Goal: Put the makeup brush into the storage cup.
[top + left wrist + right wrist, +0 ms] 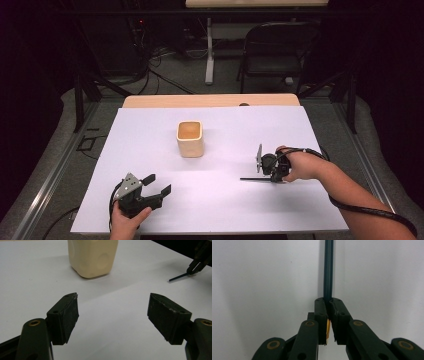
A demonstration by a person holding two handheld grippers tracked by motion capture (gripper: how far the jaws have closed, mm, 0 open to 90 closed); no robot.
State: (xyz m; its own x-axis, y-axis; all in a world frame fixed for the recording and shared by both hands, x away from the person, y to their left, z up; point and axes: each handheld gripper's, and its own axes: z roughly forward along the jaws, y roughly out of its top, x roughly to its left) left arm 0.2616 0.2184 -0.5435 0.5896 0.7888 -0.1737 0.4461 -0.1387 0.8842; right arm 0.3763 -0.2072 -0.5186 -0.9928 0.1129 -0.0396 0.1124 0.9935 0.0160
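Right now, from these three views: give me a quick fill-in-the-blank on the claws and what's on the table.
1. The right claw is shut on a dark ____.
2. The left claw has its jaws ____, nothing between them.
3. The cream cup stands ____ on the white sheet.
4. In the high view, the pencil points toward the picture's ____.

Missing words: pencil; open; upright; left

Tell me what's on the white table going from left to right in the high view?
Left claw → cream cup → dark pencil → right claw, shut on the pencil.
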